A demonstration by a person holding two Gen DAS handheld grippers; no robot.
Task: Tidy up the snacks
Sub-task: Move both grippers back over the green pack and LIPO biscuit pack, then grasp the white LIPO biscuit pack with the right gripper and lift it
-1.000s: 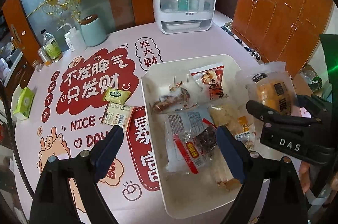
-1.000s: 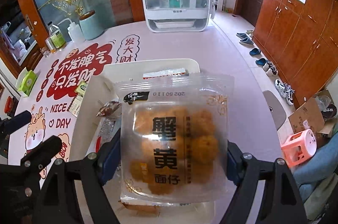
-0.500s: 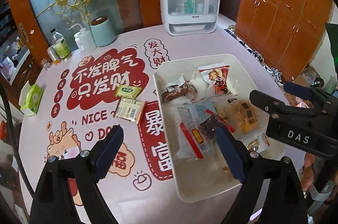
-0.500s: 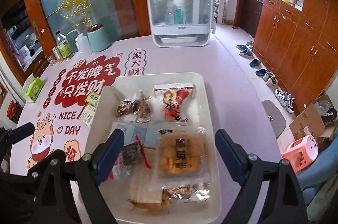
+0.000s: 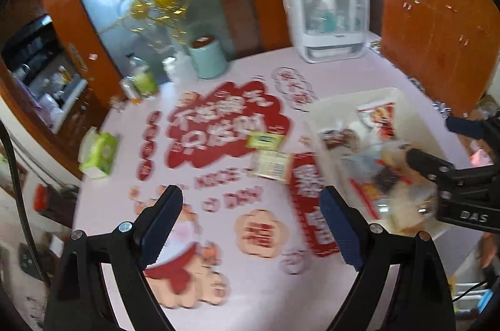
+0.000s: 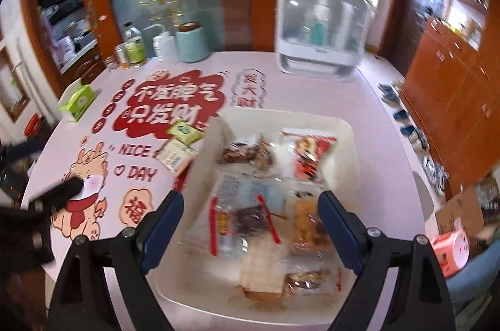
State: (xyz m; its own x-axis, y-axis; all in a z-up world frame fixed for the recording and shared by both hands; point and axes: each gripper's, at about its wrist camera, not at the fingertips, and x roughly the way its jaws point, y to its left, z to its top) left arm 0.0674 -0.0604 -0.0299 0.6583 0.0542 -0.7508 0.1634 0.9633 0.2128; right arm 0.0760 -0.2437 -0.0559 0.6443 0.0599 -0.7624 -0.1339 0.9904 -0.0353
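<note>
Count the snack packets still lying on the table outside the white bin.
2: a green packet and a pale packet just nearer, both left of the bin. The bin wall may hide others.

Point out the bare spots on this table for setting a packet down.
Bare pink cloth lies between the white tray and the white cabinet, and along the tray's right side. The printed area left of the tray is free except for two small packets. The tray is crowded; the far-left edge holds bottles and a tissue box.

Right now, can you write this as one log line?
left hand-held gripper open | right hand-held gripper open | two packets outside white tray
</note>
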